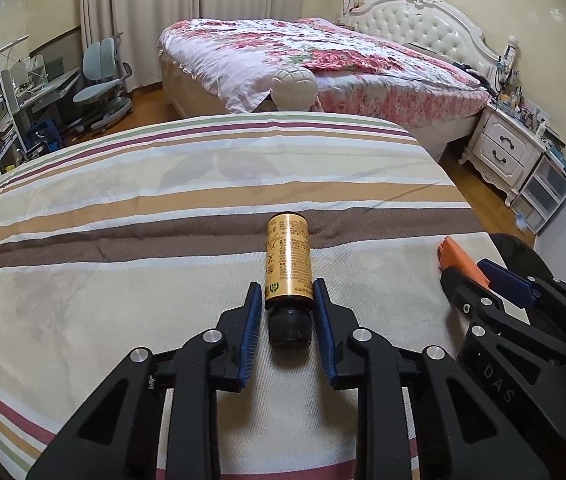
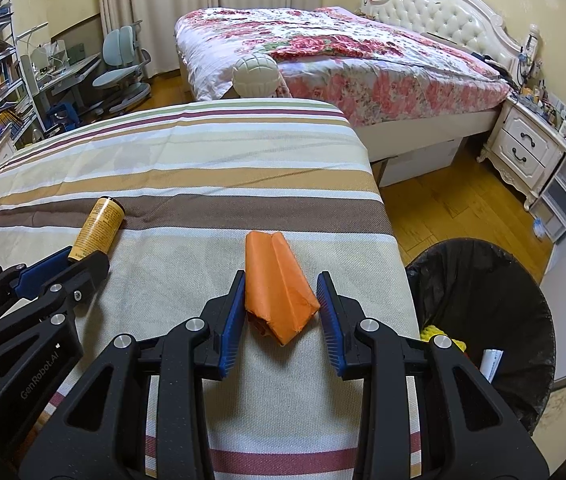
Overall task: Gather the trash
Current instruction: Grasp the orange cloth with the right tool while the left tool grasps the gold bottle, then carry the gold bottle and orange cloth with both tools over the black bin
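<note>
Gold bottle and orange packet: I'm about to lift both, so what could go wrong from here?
The left gripper pinches the gold bottle at its cap end only, so its round body may swing or slip. The bin stands right of the right gripper, so the left may cross and bump it.

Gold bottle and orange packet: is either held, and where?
Both look pinched: left gripper on the gold bottle just above its black cap; right gripper across the orange packet near its near end.
</note>
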### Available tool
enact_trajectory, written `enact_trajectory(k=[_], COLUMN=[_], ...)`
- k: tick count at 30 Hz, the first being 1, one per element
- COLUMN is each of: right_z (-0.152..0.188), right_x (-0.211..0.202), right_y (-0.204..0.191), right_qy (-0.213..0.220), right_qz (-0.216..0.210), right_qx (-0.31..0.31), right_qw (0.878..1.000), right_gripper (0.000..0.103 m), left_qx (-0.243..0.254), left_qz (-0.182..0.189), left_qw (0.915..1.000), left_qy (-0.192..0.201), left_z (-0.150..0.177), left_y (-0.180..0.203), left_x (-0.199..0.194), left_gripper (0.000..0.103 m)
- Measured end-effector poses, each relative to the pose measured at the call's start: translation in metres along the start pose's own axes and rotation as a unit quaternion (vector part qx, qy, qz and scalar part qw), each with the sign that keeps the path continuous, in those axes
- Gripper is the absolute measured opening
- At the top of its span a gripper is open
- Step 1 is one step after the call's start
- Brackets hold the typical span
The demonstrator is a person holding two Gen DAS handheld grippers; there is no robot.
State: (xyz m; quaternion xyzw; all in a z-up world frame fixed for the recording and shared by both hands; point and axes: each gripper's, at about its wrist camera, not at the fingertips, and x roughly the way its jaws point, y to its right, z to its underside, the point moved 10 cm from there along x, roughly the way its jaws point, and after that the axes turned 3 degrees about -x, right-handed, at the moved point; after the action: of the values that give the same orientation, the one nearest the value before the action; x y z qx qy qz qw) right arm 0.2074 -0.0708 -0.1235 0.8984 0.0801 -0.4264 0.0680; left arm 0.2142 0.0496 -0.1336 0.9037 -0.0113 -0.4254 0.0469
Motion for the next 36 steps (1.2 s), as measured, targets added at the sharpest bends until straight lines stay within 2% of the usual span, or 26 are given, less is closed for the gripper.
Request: enact_trajectory(k=[17, 36], right_z=[0.018, 0.053], right_x=[-0.017, -0.052], right_y=[-0.014, -0.018], right_qy=[0.002, 0.020], right_qz=[-0.003, -0.006], right_qx=[-0.009, 0.003], right_qw=[1.000, 1.000], right_gripper=[0.034, 0.034], left_qx=[-0.002, 0.005], left_qz=[0.012, 0.034], left_qw=[0.9999, 0.9990], left_qy=[0.006, 0.030], left_z=[0.022, 0.045], left_y=[-0.015, -0.007], left_x=[-0.028, -0.059], left_gripper=[0.025, 0.025])
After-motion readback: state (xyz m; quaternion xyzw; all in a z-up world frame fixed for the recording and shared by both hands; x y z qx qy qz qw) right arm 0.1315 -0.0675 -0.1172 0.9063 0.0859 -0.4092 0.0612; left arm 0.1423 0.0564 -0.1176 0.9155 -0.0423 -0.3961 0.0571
